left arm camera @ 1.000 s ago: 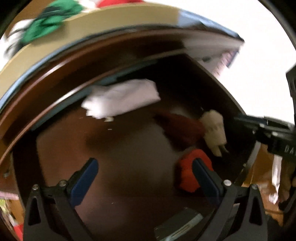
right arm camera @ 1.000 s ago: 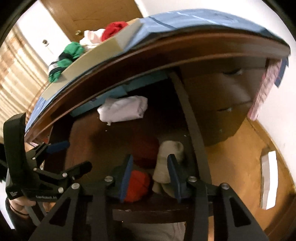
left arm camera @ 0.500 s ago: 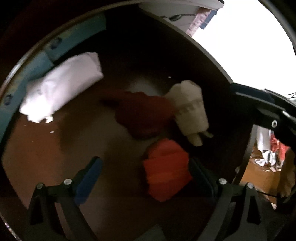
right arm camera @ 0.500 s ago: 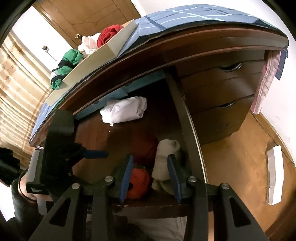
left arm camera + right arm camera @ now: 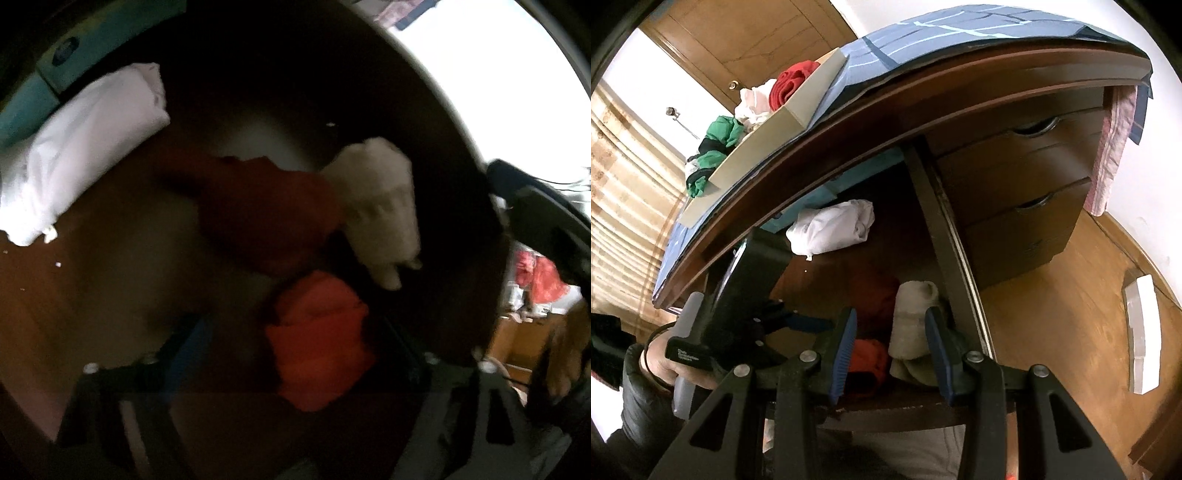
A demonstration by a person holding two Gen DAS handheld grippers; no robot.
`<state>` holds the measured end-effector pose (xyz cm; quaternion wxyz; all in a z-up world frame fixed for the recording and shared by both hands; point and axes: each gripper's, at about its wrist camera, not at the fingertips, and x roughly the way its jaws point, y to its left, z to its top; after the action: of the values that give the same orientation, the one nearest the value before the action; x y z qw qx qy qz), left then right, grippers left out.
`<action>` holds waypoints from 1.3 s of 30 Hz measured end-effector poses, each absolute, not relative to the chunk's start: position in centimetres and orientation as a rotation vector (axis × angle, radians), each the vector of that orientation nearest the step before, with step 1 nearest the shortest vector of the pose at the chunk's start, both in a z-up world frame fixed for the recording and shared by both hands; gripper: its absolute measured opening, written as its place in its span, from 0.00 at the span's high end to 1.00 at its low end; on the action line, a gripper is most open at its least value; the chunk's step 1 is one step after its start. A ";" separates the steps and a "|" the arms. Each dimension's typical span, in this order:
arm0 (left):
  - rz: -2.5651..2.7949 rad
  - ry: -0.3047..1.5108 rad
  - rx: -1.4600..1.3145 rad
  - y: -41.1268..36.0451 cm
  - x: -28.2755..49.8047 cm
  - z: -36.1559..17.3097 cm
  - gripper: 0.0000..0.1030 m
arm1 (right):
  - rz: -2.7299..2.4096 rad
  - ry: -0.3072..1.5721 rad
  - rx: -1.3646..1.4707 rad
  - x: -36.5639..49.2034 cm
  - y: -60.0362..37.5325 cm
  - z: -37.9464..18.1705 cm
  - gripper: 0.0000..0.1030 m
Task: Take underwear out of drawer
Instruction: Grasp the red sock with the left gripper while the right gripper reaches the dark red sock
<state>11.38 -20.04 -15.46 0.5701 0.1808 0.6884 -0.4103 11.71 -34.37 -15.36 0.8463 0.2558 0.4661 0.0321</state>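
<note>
— Orange-red, bunched cloth, the folded underwear piece (image 5: 319,343) lies nearest, by the front edge of the open dark wooden drawer (image 5: 827,280). Is it held?

— Not that I can say. The left gripper (image 5: 291,354) points steeply down over it, and its jaws have just been closing, with the bundle between the blue pads. The view is dim and smeared, so whether the pads press on the cloth I cannot tell.

— And the other tool?

— The right gripper (image 5: 892,349) hangs above the front edge, jaws partly apart, nothing between them; it only frames the clothes below.

— What lies beyond the orange piece?

— A dark red crumpled garment (image 5: 266,218) toward the middle of the drawer floor, touching a cream ribbed rolled garment (image 5: 380,218) at the right side. Farthest, by the back left corner, a white folded bundle (image 5: 77,155).

— So which step is this?

— The grasp, I judge: reach done, lift not yet begun. Next calls for closing fully on the orange bundle alone, then raising it straight up clear of the drawer's front edge without dragging the dark red piece along.
</note>
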 end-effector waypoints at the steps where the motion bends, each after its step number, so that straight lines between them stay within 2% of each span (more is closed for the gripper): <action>1: -0.997 1.631 0.378 -19.6 11.3 -15.5 0.55 | 0.069 0.985 0.541 11.7 -34.3 -15.4 0.60; 8: -0.886 1.504 0.342 -16.4 11.5 -14.6 0.58 | 0.070 1.014 0.544 12.0 -33.7 -15.8 0.60; 11: -0.818 1.433 0.307 -14.1 12.0 -13.2 0.64 | 0.087 1.044 0.533 12.3 -33.0 -16.3 0.60; 17: -0.748 1.332 0.196 -10.6 11.6 -11.6 0.64 | 0.126 1.040 0.485 13.4 -31.3 -16.4 0.60; 20: -0.730 1.311 0.163 -9.2 10.7 -11.6 0.69 | 0.155 1.014 0.421 14.6 -30.1 -16.4 0.60; 21: -0.725 1.305 0.153 -8.2 10.3 -11.7 0.78 | 0.160 1.027 0.387 15.2 -29.6 -16.6 0.60; 22: -0.727 1.299 0.137 -8.0 10.2 -11.4 0.80 | 0.165 1.044 0.364 15.7 -29.2 -16.8 0.59; 27: -0.698 1.252 0.128 -7.0 12.8 -9.7 0.80 | 0.216 1.169 0.261 18.8 -27.3 -18.7 0.59; 32: -0.672 1.286 0.141 -8.4 14.1 -11.0 0.80 | 0.222 1.241 0.173 19.9 -26.1 -19.9 0.48; 35: -0.644 1.317 0.158 -8.7 14.4 -11.6 0.64 | 0.235 1.265 0.143 20.3 -25.6 -20.3 0.43; 37: -0.629 1.339 0.177 -9.2 14.6 -12.2 0.36 | 0.215 1.285 0.093 20.6 -25.1 -20.6 0.42; 39: -0.623 1.345 0.181 -9.5 14.7 -12.6 0.34 | 0.212 1.310 0.049 20.9 -24.8 -21.0 0.41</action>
<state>14.70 -9.48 -12.65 0.7339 0.0824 0.6118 -0.2833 20.87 -24.80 -21.04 0.7877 0.0229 0.6078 0.0983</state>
